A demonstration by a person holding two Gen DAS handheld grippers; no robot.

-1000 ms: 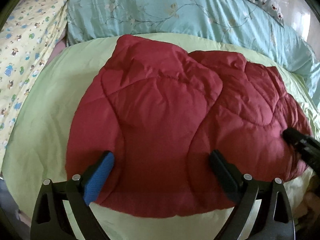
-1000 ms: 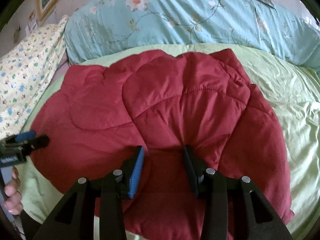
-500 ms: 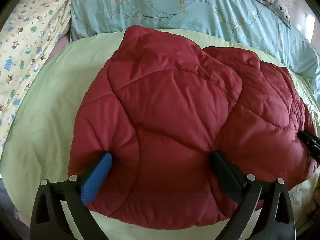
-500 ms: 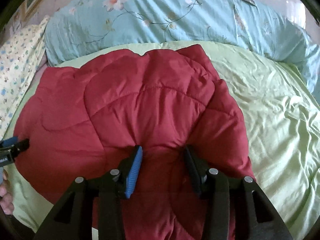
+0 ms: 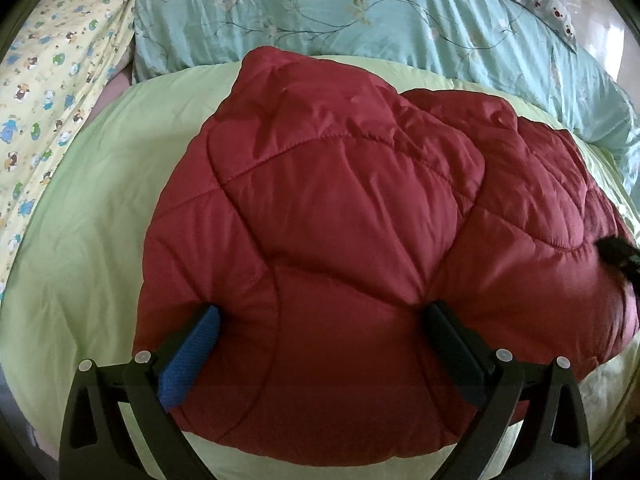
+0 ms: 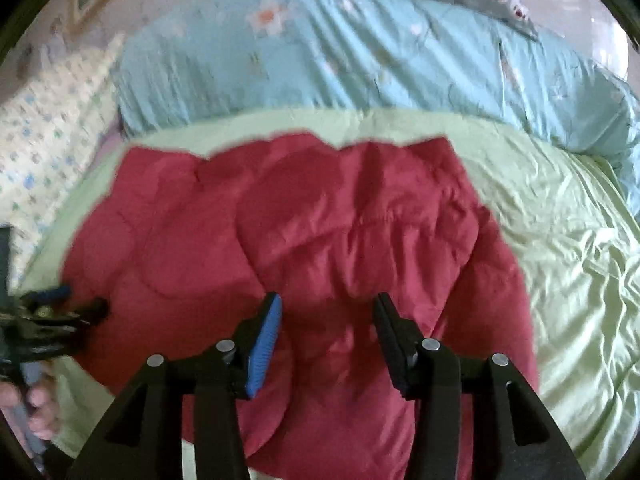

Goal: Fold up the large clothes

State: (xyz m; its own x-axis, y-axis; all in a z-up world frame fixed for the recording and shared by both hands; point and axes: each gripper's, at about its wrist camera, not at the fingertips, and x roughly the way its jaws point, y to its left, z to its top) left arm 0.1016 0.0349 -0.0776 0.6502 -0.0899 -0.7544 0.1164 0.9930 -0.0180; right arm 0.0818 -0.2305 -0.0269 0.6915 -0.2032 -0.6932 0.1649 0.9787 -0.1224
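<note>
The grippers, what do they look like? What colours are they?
Both look alike. The left gripper and the right gripper each have two black plastic fingers on a black frame with triangle-shaped holes and small round silver pins. One finger wears a bumpy blue pad, the other a black pad. No cables or writing show. A bare hand shows, no sleeve.

Pale green bedsheet (image 5: 92, 240); behind it aqua floral quilt (image 5: 320, 20); yellow cartoon-print fabric (image 5: 52, 92) at left.
</note>
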